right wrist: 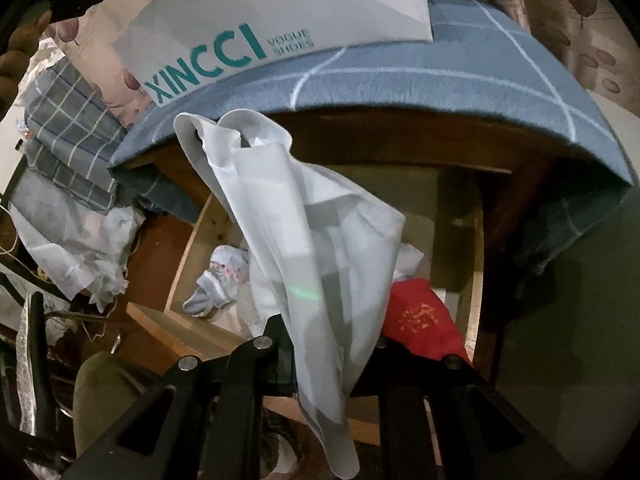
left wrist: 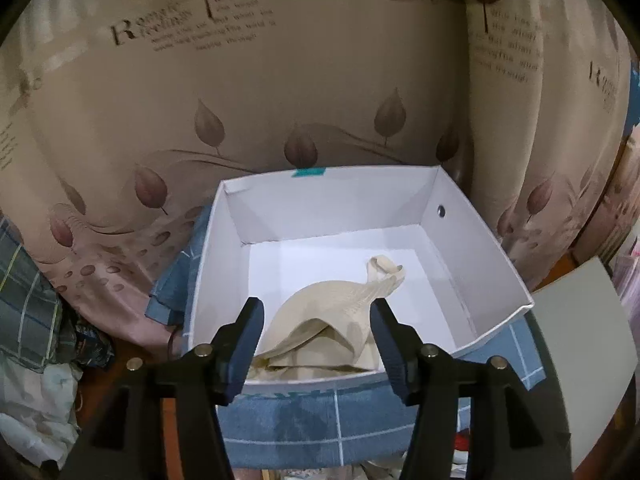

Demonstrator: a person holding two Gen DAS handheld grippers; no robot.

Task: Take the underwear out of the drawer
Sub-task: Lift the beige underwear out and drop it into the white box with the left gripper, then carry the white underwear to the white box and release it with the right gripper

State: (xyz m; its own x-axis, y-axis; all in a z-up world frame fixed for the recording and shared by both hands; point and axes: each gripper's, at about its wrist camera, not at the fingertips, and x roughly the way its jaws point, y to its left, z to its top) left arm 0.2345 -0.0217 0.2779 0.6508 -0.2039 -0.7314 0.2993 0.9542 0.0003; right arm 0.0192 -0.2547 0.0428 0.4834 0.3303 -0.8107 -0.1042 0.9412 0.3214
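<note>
Two garments show. The left hand-held gripper (left wrist: pixel 316 322) hovers with fingers apart over beige underwear (left wrist: pixel 320 328) lying in a white box (left wrist: pixel 476 248). The right hand-held gripper (right wrist: pixel 332 344) is clamped on white underwear (right wrist: pixel 304 248), above the wooden drawer (right wrist: pixel 192 248) ahead.

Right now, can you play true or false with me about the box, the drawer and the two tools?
1. A beige bra lies inside the white box. True.
2. The left tool is squeezing the bra. False: it is open, its fingers either side.
3. The right tool holds a white garment. True.
4. The drawer below is empty. False: a red garment and pale socks lie there.
5. The box sits on a blue checked cloth. True.
</note>
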